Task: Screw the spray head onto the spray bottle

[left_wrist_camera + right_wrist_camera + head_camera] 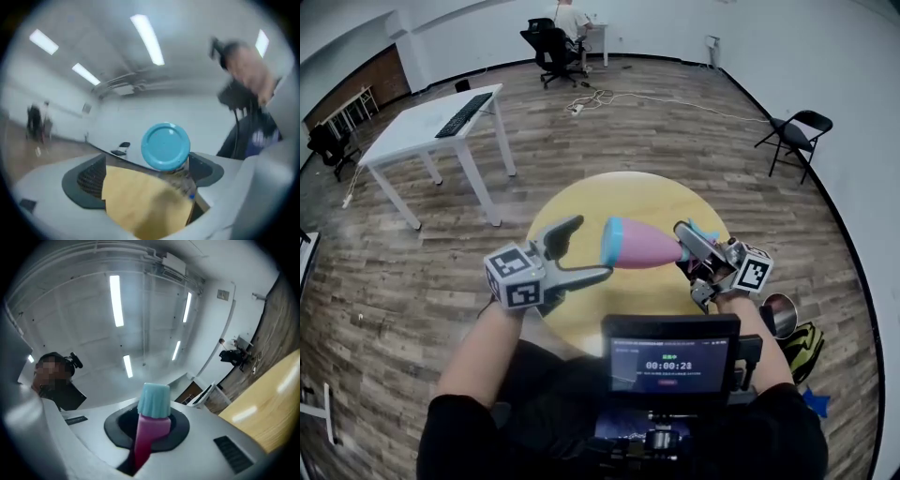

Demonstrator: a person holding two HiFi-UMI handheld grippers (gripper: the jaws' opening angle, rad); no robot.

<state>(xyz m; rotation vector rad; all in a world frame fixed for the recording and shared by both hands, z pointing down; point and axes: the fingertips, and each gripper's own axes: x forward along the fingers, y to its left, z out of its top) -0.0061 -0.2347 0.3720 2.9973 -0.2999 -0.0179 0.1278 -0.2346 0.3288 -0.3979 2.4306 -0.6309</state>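
Head view: you held the pink tapered plastic spray bottle (642,246) sideways above the round yellow wooden table (647,192), not touching it. The right tongs (684,251) were clamped on its narrow neck end. Its wide light-blue base (612,242) pointed at the left tongs (589,248). The left tongs stood apart and empty, tips just beside the base, no contact. In the left gripper view the blue disc faced the camera, nearer one jaw than the other. A light-blue piece (705,232) showed by the right tongs, probably the spray head; couldn't tell whether it was threaded on. Judgement: the step in hand was taking the body with the left tongs. To do it well you needed to centre the base between the jaws and close on the wide body. You then had to keep bottle and neck on one axis and twist with the right without crushing the plastic.
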